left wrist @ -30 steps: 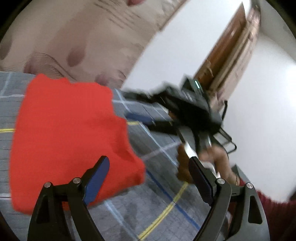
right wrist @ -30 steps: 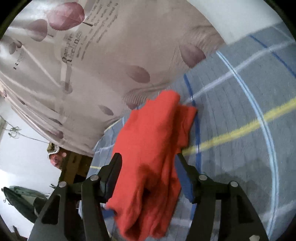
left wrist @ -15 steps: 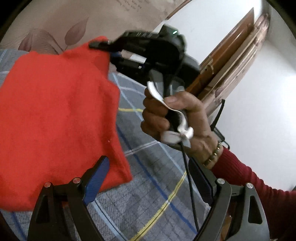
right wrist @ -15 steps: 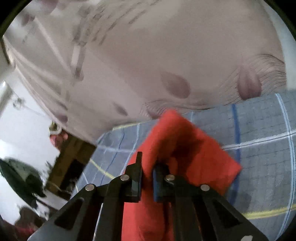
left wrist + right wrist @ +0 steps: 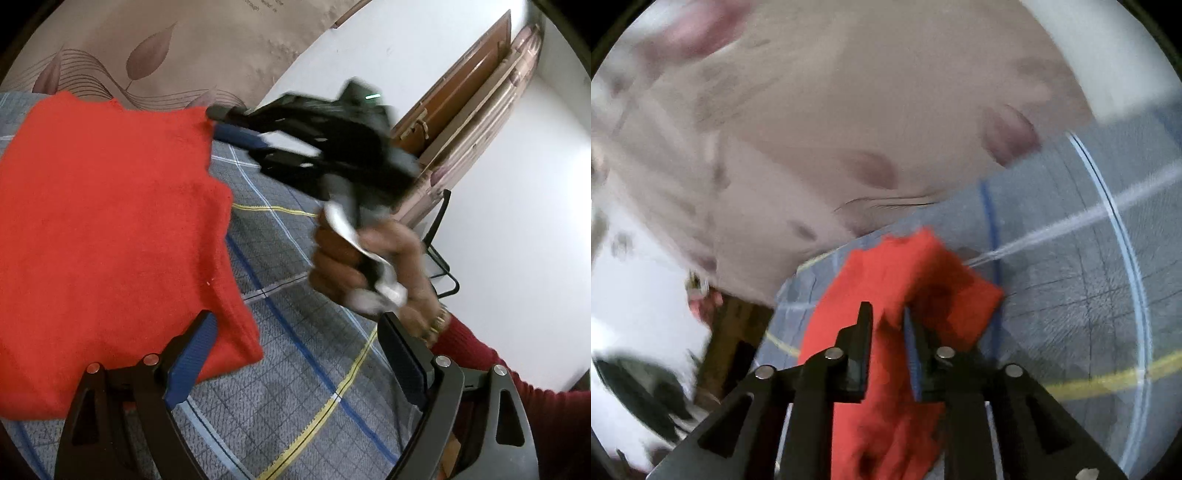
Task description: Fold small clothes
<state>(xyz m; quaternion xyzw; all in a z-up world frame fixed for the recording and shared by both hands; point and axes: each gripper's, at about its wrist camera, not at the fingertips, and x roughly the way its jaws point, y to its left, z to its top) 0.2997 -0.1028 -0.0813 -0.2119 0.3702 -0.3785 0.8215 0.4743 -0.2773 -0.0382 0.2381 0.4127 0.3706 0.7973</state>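
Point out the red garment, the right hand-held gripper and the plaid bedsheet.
red garment (image 5: 110,229): left wrist view, middle of the flat cloth.
right hand-held gripper (image 5: 888,325): right wrist view, between its fingertips, jaws opening over cloth.
plaid bedsheet (image 5: 295,398): left wrist view, bare patch.

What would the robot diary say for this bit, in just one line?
stage: folding red cloth | right claw: opening, cloth between jaws | left claw: open, holds nothing | surface: checked bedsheet

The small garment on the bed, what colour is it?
Plain red garment, clearest in the left wrist view.
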